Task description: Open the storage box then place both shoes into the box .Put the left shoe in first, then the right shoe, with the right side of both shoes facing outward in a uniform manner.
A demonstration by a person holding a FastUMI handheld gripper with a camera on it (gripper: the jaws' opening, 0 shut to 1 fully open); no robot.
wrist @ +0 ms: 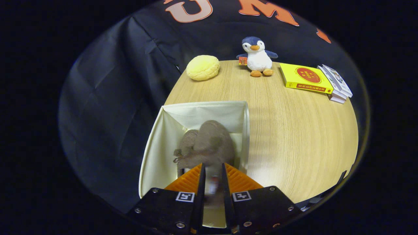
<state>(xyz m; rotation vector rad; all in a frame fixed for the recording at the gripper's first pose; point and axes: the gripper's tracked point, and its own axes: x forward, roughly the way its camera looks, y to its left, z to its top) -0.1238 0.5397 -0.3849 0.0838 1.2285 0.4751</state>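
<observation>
While a brown shoe (214, 138) is pinched at its near end between the narrowly set fingers of the hand-held gripper (214, 182), it hangs over the open storage box (156, 153), which stands at the near left edge of the tabletop (294, 137). A second, similar brown shape (187, 143) is seen just to the left of the held shoe, lower in the box; it is judged to be the other shoe, already laid inside, though its exact pose cannot be made out.

For the lowering to be done well, the held shoe should be kept level and brought down beside the first one, with the same side turned outward, and the fingers should be spread only once the sole is supported. The box walls should not be brushed, since they look like thin cream fabric that would be dented easily. Both shoes appear to be soft, fuzzy suede or felt, rounded at the toe.

Beyond the box, a yellow bun-shaped cushion (203, 67), a plush penguin (258, 57) and a few books (305, 78) are set well apart on the pale wood-grain surface.
</observation>
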